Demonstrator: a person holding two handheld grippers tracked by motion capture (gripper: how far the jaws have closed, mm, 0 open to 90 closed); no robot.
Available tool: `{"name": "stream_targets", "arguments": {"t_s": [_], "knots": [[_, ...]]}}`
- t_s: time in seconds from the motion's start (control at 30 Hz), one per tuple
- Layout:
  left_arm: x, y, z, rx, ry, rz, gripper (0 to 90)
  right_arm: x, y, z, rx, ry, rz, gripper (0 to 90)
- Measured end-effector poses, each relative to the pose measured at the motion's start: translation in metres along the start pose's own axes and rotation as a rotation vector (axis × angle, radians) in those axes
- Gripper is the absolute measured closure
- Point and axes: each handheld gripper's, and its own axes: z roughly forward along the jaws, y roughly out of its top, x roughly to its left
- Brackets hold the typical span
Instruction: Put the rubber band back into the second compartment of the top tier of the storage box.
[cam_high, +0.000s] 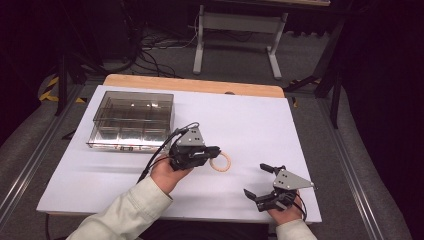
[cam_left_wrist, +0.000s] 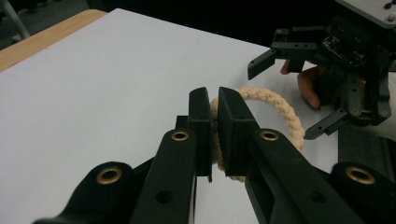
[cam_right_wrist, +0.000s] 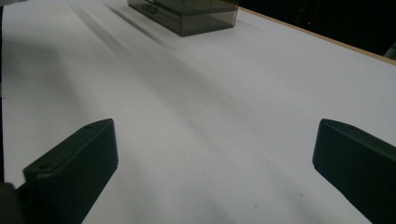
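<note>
Braided cream rope ring (cam_left_wrist: 280, 112) is clamped between the pads of the left gripper (cam_left_wrist: 214, 135), jaws nearly together on one side of the loop; rest of the ring hangs free beyond the jaws, over the white table sheet (cam_left_wrist: 102, 93). In the high view the ring (cam_high: 220, 162) is seen at table centre, just right of the left gripper (cam_high: 212, 152) and well apart from the smoked-plastic compartment box (cam_high: 132, 120) at rear left. Right gripper (cam_high: 265, 181) is held near the front edge with jaws wide apart, nothing between them; in its own view both jaws frame bare sheet, w/ the box (cam_right_wrist: 187, 14) far ahead. Step in hand, as judged: ring lifted for transfer, prob. toward the box. For a clean carry, the pinch should be kept firm, since soft braid may slip or twist; wrist kept level so the loop does not swing; ring raised clear of the box wall before being brought over a compartment. Right gripper is best kept out of the path.
</note>
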Motion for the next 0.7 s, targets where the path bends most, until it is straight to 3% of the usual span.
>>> {"name": "stream_targets", "arguments": {"t_s": [0.7], "knots": [[0.022,-0.006,-0.048,-0.024,0.083,-0.022,84.2,0.0,0.0,0.0,0.002,-0.001,0.003,0.8]]}}
